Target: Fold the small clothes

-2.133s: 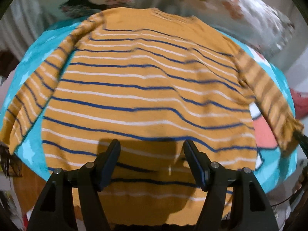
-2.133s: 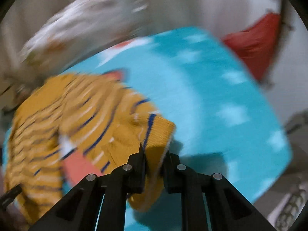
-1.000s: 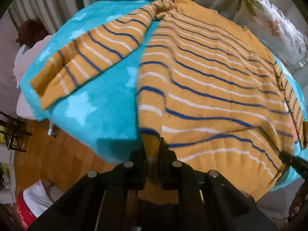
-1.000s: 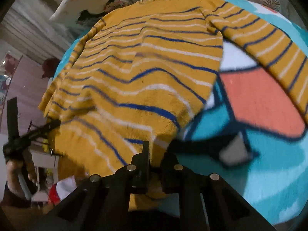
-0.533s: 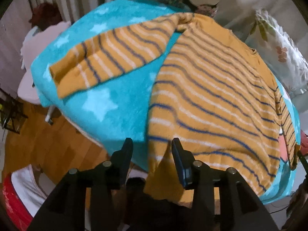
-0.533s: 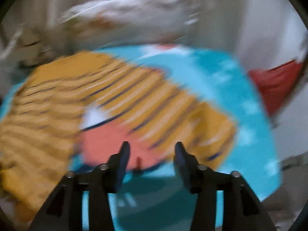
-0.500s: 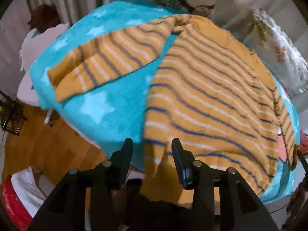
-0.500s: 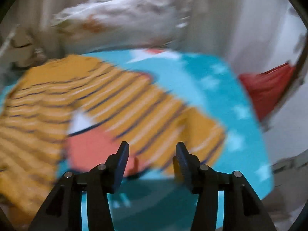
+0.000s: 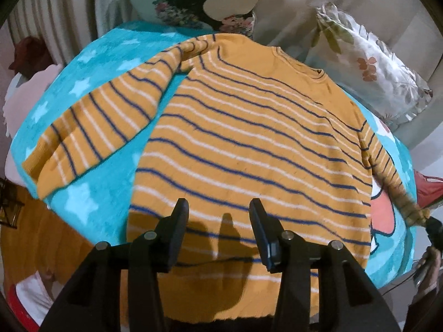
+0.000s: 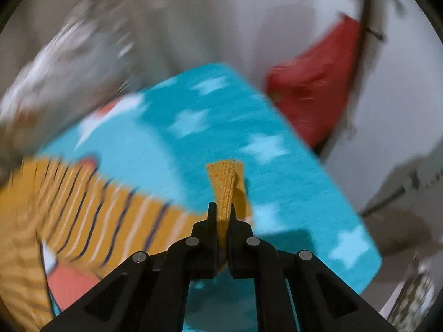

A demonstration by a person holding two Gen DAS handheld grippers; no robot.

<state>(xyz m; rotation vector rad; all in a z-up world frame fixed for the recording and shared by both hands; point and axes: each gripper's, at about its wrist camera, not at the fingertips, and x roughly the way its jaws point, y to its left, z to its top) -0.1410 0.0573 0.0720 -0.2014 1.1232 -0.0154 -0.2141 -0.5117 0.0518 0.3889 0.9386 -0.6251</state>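
Observation:
An orange sweater (image 9: 249, 144) with blue and white stripes lies flat on a turquoise star blanket (image 9: 91, 63). Its left sleeve (image 9: 97, 127) is spread out to the left. My left gripper (image 9: 218, 207) is open and empty, hovering over the sweater's hem. My right gripper (image 10: 221, 210) is shut on the cuff of the right sleeve (image 10: 225, 185); the view is blurred. In the left wrist view the right sleeve (image 9: 387, 174) runs bunched to the right gripper (image 9: 433, 228) at the right edge.
Floral pillows (image 9: 368, 66) lie behind the blanket. A red object (image 10: 315, 88) stands past the blanket's right edge. The orange wooden floor (image 9: 36, 227) shows below the blanket's left edge.
My left gripper let go of the hem, opened and moved over the sweater's middle. My right gripper let go of the hem, swung right and shut on the right sleeve cuff.

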